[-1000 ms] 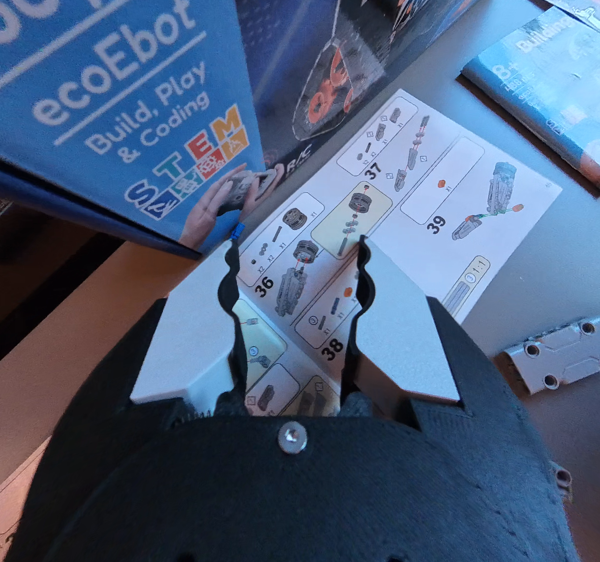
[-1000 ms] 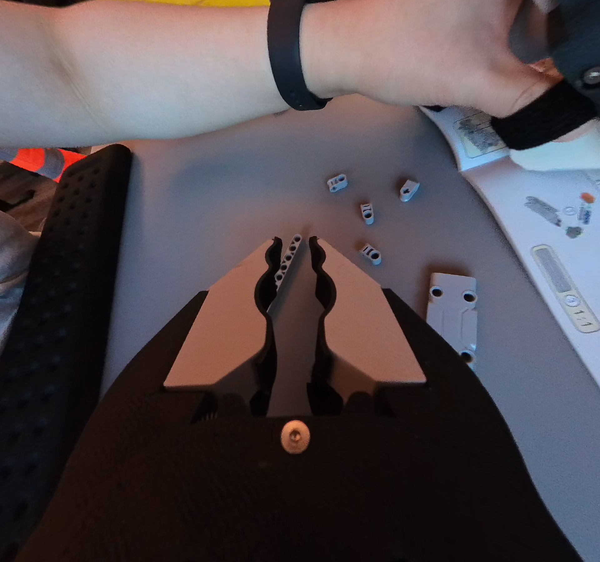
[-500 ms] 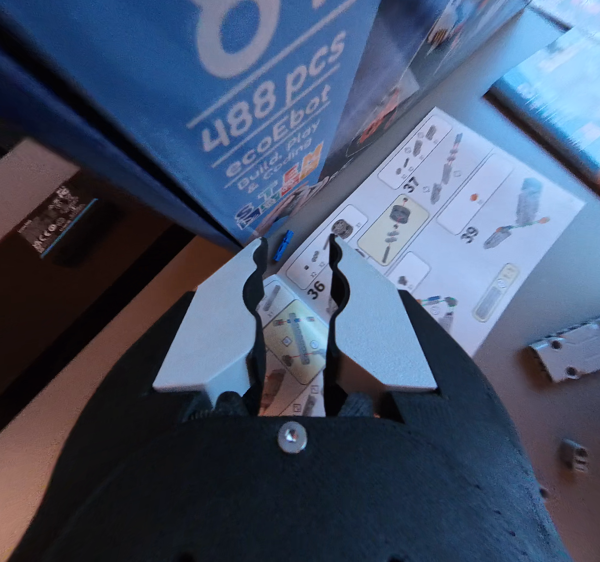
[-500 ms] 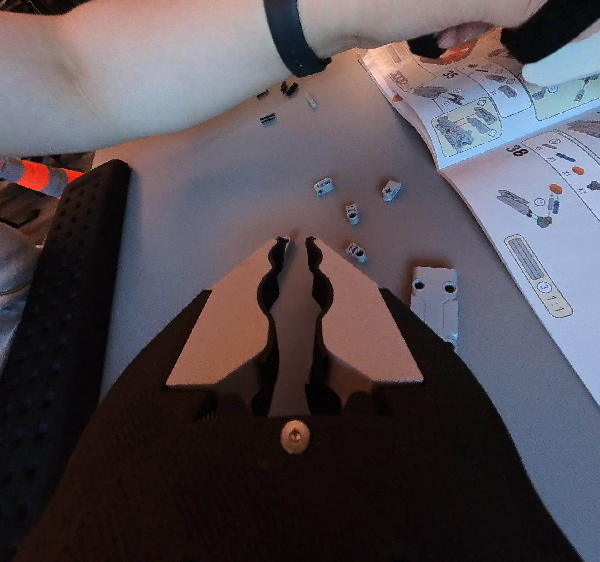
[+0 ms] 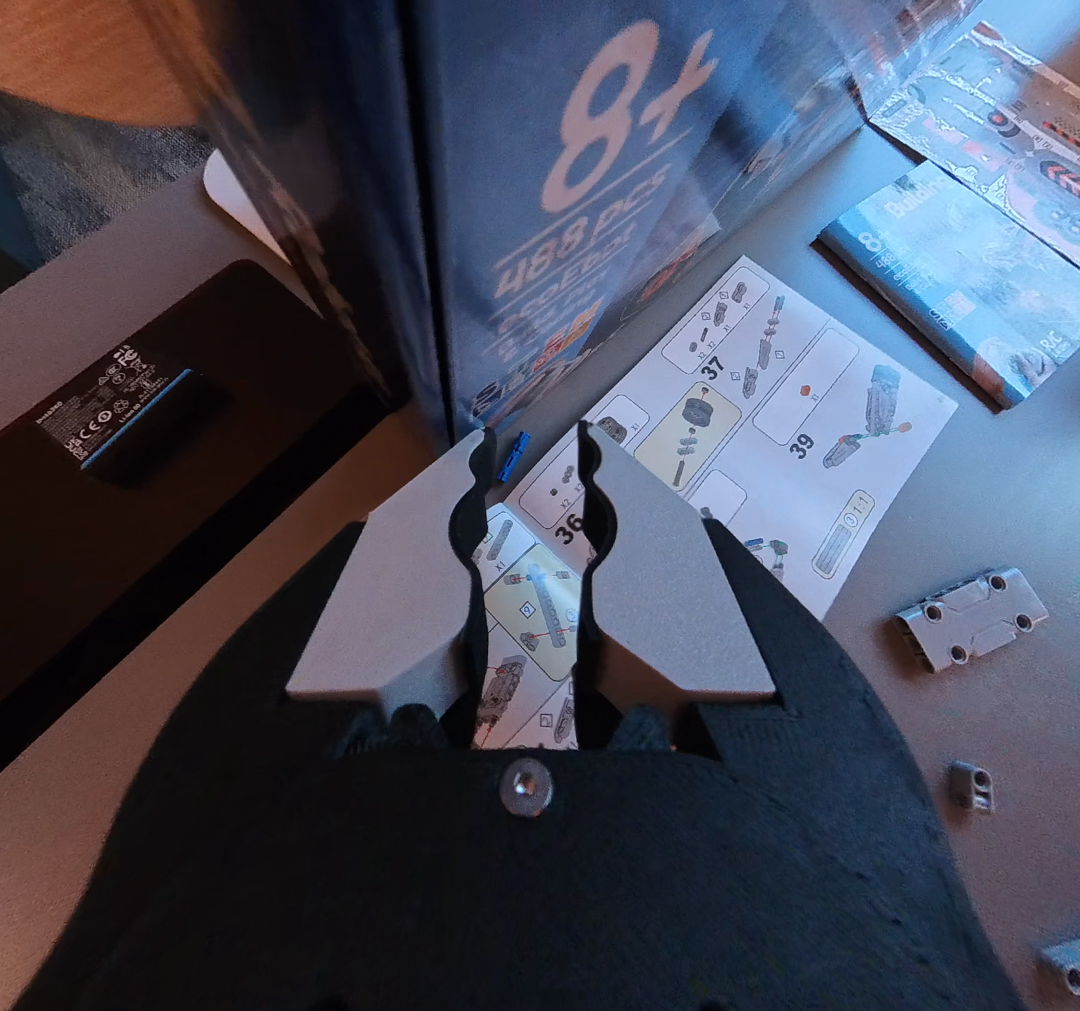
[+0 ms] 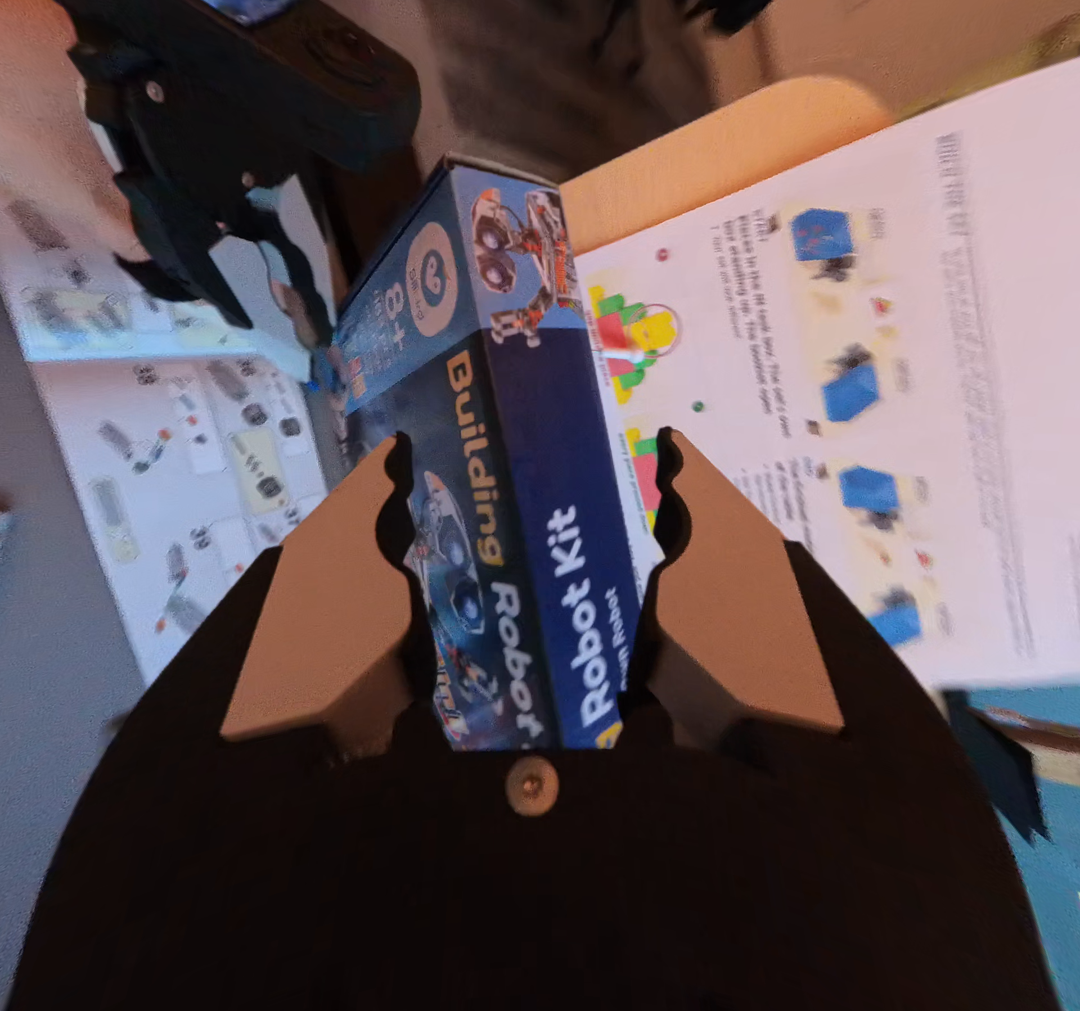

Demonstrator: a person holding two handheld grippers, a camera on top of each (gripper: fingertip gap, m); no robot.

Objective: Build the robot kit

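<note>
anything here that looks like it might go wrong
The right gripper straddles the blue kit box; if it closes there, the box may tip onto the small blue pin and instruction sheet. The left gripper, jaws apart by the pin, might flick it away.

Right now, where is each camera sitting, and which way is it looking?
Left wrist view: sits on the left hand-held gripper, looking down at the open instruction booklet and a blue pin; its own fingers show.
Right wrist view: sits on the right hand-held gripper, looking along the blue box between its fingers; the other gripper shows farther off.
Shared: blue box, booklet.
</note>
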